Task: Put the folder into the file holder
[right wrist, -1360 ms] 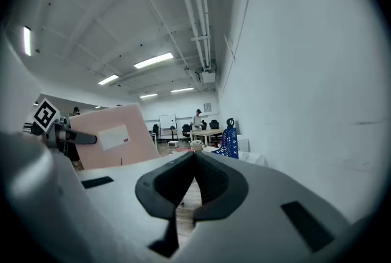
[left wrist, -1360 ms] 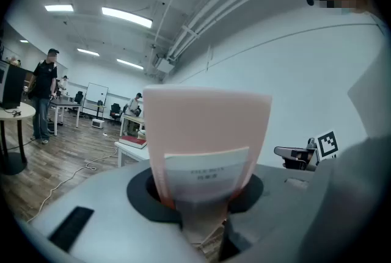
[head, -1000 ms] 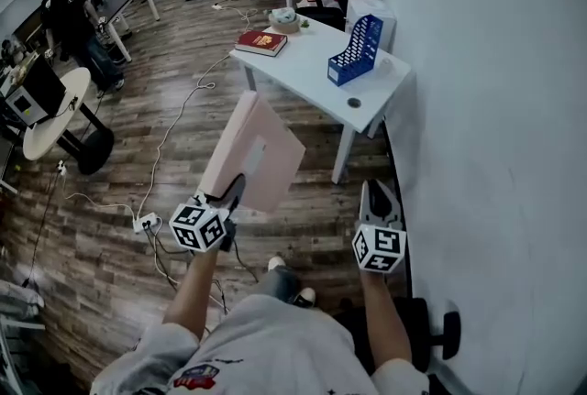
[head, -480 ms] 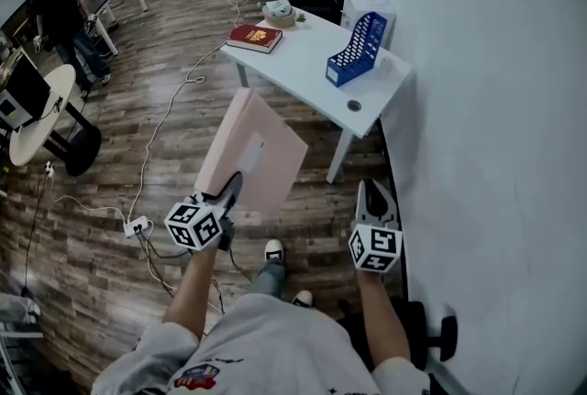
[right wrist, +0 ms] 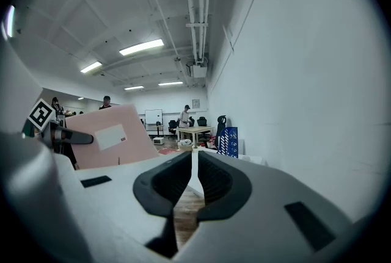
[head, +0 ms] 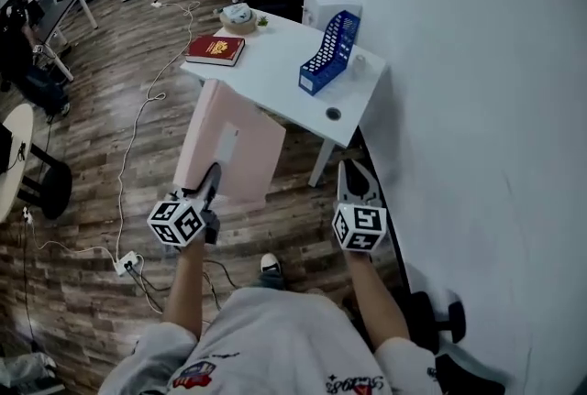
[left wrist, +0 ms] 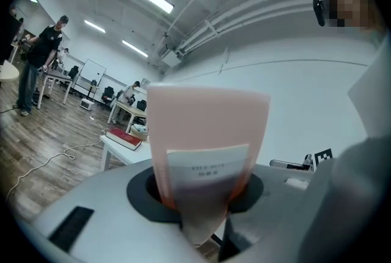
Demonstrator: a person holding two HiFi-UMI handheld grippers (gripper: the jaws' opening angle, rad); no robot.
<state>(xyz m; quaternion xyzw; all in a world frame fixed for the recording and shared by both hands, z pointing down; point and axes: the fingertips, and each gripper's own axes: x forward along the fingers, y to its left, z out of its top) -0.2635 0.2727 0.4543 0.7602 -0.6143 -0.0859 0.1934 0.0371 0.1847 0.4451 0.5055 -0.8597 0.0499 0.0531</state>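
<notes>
Here we hold the pink folder (head: 248, 155) pinched at its lower edge in the left gripper (head: 211, 178). The sheet rises beyond the jaws and leans away from us, and its white label (left wrist: 208, 164) faces that gripper's camera. The right gripper (head: 354, 171) has its jaws pressed together with nothing between them.

Ahead of both grippers stands a white table (head: 266, 82). The blue file holder (head: 328, 54) stands on it, ahead of the right gripper and a little to its left, on the wall side of the tabletop. A white box (head: 328, 4) sits beyond the holder. A red book (head: 214, 49) lies ahead of the left gripper at the table's far left corner. A small dark round thing (head: 333, 114) rests near the table's front corner, between the holder and the right gripper.

A wood floor (head: 92, 137) spreads to the left of the left gripper, crossed by a cable (head: 138, 137) that runs to a power strip (head: 127, 263). A white wall (head: 477, 109) runs close along the right of the right gripper, so the open room lies to the left. In the head view the folder's top edge overlaps the table's near edge. A strip of bare floor by the table leg (head: 318, 166) separates the right gripper from the table.

Against a second ago, the table and holder have slid leftward in the head view and the people at the far left have mostly left it. The pinch on the folder and the closed right jaws are unchanged.
</notes>
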